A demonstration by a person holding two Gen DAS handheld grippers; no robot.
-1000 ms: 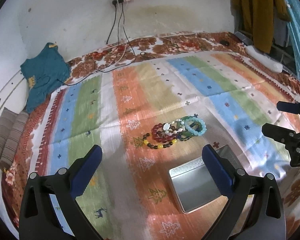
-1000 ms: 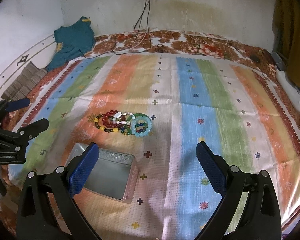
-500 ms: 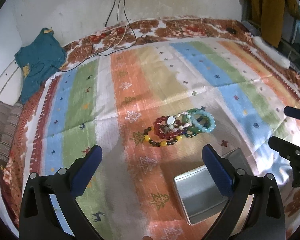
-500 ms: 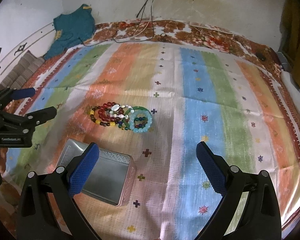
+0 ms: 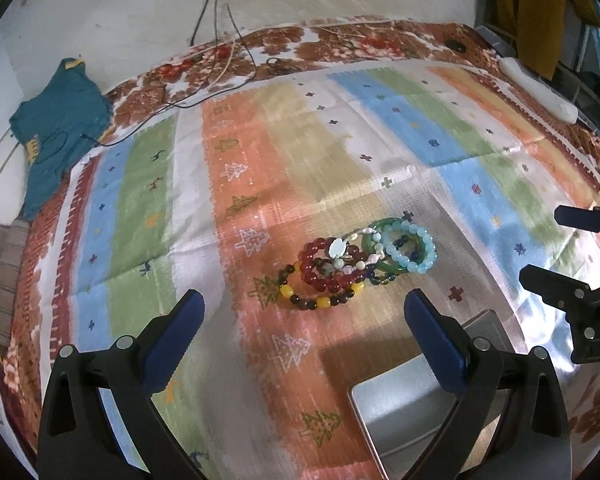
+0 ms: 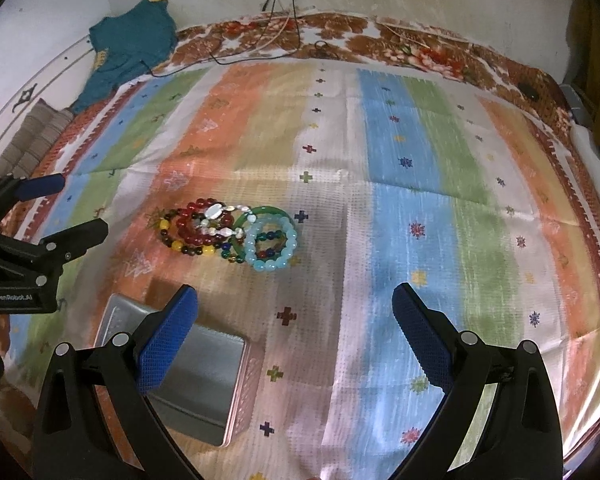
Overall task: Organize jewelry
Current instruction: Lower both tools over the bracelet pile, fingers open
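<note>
A pile of bead bracelets point(image 5: 356, 264) lies on the striped cloth: dark red beads, a yellow-and-dark strand, a white pearl strand, a green bangle and a light blue bead bracelet point(image 5: 410, 248). The pile also shows in the right wrist view point(image 6: 230, 234). An open metal tin point(image 5: 412, 408) sits in front of the pile, and shows in the right wrist view point(image 6: 188, 376). My left gripper point(image 5: 304, 320) is open and empty, just short of the pile. My right gripper point(image 6: 294, 318) is open and empty, to the right of the tin.
The striped cloth point(image 6: 412, 208) covers a bed with a floral sheet point(image 5: 340, 44). A teal garment point(image 5: 56, 128) lies at the far left. Black cables point(image 5: 220, 40) hang from the wall onto the bed. A white object point(image 5: 540, 92) lies at the right edge.
Both grippers have moved forward and lower toward the bracelets and tin, which now look larger and nearer. Both stay open and empty.
</note>
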